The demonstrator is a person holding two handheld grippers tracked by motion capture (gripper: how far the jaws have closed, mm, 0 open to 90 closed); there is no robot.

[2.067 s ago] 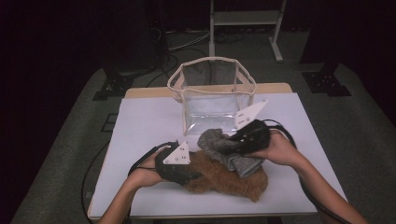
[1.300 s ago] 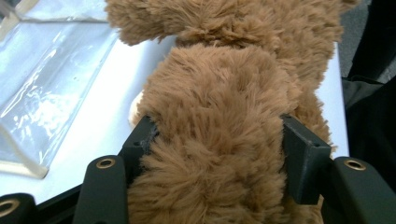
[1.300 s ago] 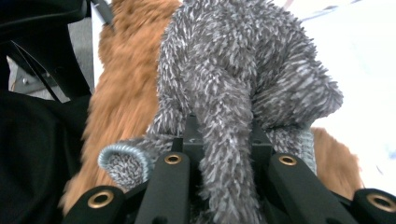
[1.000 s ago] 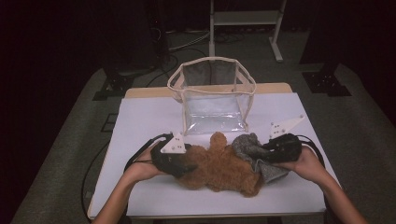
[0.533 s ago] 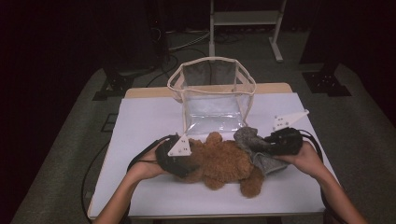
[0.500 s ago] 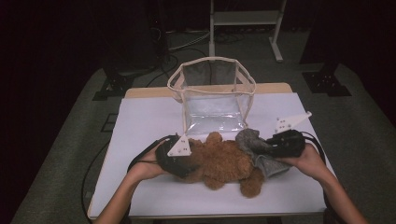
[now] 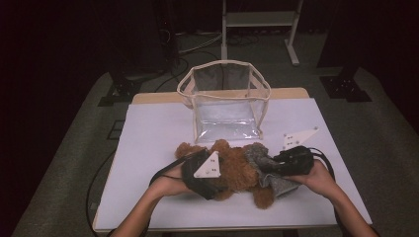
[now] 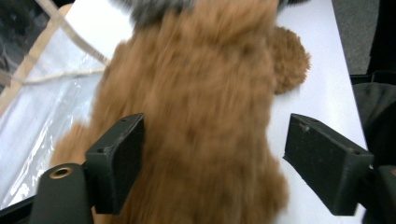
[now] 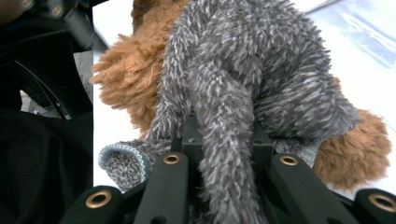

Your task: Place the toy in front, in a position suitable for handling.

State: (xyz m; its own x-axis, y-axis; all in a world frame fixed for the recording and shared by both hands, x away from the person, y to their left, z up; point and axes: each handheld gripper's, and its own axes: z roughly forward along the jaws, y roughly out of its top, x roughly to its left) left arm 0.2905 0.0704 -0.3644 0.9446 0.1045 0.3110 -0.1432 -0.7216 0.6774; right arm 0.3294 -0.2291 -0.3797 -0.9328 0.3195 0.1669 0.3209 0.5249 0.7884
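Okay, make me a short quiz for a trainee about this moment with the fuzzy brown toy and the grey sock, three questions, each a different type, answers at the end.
1. True or false: the right gripper is shut on the grey sock.
2. Multiple choice: where is the brown plush toy? A) inside the clear bag B) on the white table in front of the bag C) on the floor
3. In a few words: how do the left gripper jaws stand relative to the toy?

Key
1. True: a strand of the sock is pinched between its closed jaws.
2. B: it lies on the white table, in front of the clear bag.
3. Open, one jaw on either side of the toy's body, having just been opening.
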